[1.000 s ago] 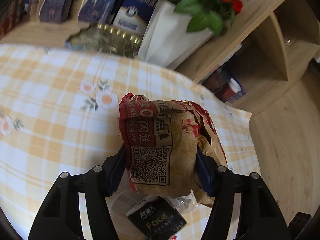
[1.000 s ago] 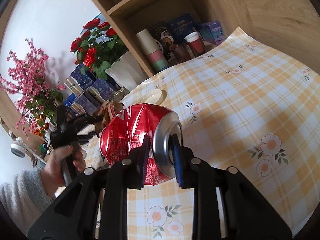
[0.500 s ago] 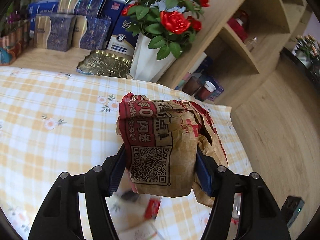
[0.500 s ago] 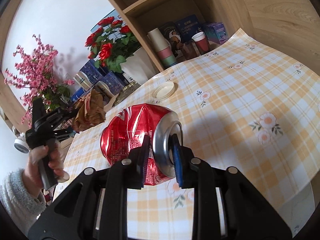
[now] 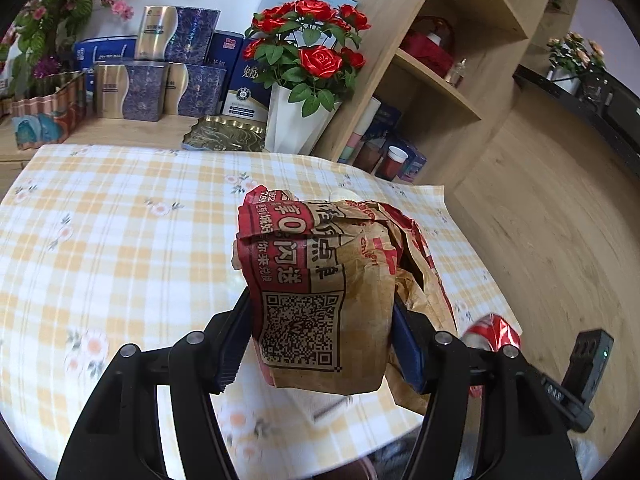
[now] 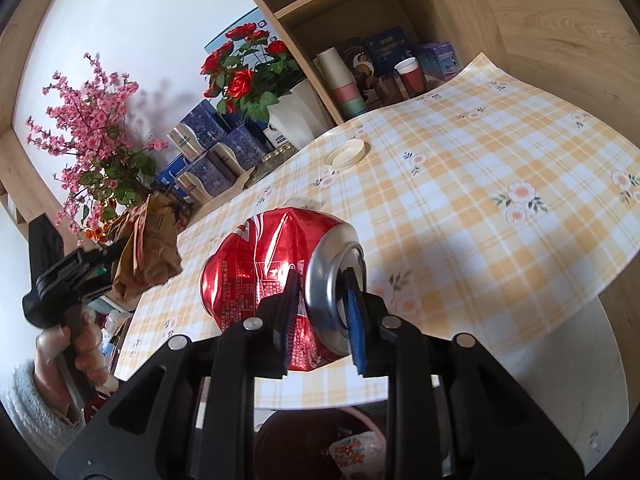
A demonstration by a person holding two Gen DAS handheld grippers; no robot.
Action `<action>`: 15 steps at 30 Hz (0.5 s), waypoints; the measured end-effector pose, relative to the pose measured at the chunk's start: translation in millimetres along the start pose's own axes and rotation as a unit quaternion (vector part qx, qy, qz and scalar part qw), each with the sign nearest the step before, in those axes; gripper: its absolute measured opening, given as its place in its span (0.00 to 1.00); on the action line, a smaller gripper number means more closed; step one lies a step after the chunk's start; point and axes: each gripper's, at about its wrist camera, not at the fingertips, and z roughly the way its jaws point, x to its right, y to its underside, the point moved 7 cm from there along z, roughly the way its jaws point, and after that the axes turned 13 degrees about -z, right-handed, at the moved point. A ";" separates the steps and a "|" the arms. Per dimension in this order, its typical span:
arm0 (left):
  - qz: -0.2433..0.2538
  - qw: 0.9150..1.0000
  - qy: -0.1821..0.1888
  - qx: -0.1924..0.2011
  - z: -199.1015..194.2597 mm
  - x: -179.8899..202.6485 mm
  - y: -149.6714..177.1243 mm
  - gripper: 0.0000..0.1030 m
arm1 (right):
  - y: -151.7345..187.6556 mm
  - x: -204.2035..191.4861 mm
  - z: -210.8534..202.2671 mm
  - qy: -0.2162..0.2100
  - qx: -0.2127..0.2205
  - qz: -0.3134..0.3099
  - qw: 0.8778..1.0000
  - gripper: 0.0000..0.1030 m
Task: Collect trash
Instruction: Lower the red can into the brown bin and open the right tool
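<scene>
QR-coded brown paper bag point(image 5: 320, 300) (red Chinese print), crushed red can point(image 6: 280, 276) alongside

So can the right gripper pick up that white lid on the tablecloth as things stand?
Probably not yet: the right gripper is shut on the crushed red can. Nothing lies between it and the white lid, so once the can is dropped the way looks free.

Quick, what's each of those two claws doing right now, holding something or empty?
Left gripper: closed on the paper bag.
Right gripper: closed on the rim of the can.
</scene>
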 end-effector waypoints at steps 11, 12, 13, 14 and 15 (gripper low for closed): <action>0.013 1.000 -0.005 0.003 -66.2 -17.0 88.8 0.60 | 44.5 -30.0 -16.5 -0.007 -0.020 -0.032 0.999 0.24; 0.012 1.000 -0.005 0.003 -70.3 -18.8 94.6 0.60 | 49.1 -32.5 -17.3 -0.007 -0.022 -0.036 0.999 0.24; 0.009 1.000 -0.003 0.004 -75.1 -20.9 102.2 0.60 | 55.7 -36.2 -17.8 -0.009 -0.026 -0.042 0.999 0.24; 0.006 1.000 -0.002 0.004 -80.9 -24.2 111.6 0.60 | 62.2 -39.6 -17.5 -0.010 -0.032 -0.048 0.998 0.24; 0.004 1.000 -0.002 0.005 -84.2 -26.4 117.8 0.60 | 69.4 -42.9 -16.8 -0.011 -0.037 -0.055 0.998 0.24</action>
